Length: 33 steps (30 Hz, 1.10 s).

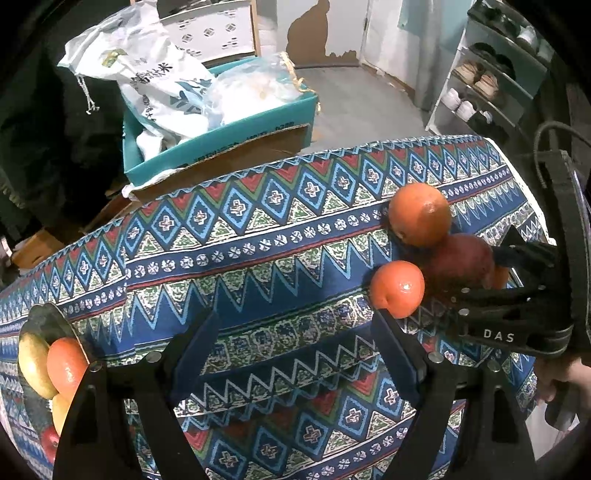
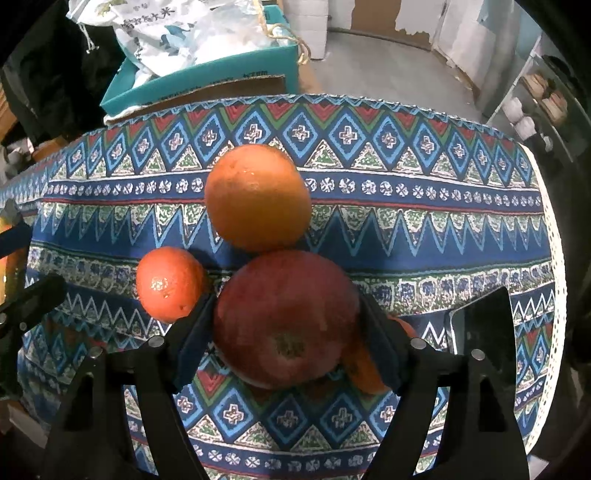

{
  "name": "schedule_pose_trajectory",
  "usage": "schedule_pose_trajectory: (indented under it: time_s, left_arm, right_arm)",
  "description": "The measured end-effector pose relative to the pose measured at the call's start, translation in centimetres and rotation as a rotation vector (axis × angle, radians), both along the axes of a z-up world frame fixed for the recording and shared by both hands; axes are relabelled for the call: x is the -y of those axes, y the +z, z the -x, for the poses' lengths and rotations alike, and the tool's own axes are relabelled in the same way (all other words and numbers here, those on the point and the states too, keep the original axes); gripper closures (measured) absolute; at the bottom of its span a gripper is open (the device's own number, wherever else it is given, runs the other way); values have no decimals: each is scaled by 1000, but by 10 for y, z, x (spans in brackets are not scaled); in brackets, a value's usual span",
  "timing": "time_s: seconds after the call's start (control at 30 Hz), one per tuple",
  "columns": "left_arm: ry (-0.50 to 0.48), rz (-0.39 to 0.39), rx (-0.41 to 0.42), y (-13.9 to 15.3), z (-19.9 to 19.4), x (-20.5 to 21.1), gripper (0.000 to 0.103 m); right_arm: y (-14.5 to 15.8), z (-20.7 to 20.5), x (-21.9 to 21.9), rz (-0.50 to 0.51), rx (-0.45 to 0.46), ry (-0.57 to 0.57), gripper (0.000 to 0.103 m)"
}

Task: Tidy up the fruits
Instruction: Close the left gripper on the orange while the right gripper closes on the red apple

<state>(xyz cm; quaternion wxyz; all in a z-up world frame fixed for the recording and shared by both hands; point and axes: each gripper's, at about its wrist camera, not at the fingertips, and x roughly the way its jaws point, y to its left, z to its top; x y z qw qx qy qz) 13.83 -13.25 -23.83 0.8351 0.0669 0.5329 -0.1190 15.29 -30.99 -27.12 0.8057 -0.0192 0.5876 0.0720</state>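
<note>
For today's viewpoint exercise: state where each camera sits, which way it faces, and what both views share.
Left wrist: on the left gripper, facing across the patterned tablecloth; its open fingers, the right gripper and a hand show.
Right wrist: on the right gripper, facing the red apple between its fingers.
Shared: large orange, small orange, apple, teal box.

Grey concrete floor (image 1: 354, 99), peeling white wall (image 1: 343, 29) at 12 o'clock, shoe rack (image 1: 491, 81) at 2, teal cardboard box (image 1: 221, 144) at 11.
</note>
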Motion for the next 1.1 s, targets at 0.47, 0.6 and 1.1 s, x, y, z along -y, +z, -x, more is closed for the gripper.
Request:
schedule_pose_trajectory:
  time_s: [0.47, 0.6, 1.1]
  left_arm:
    - [-60, 43, -17, -6, -4, 27, 17]
    - [-87, 45, -30, -14, -7, 41, 17]
    - [-118, 42, -86, -43, -21, 70, 24]
  right_arm:
    - [19, 19, 29, -71, 76, -64, 27]
    - [35, 22, 47, -102, 106, -119, 27]
    - [47, 35, 74, -96, 141, -185, 27]
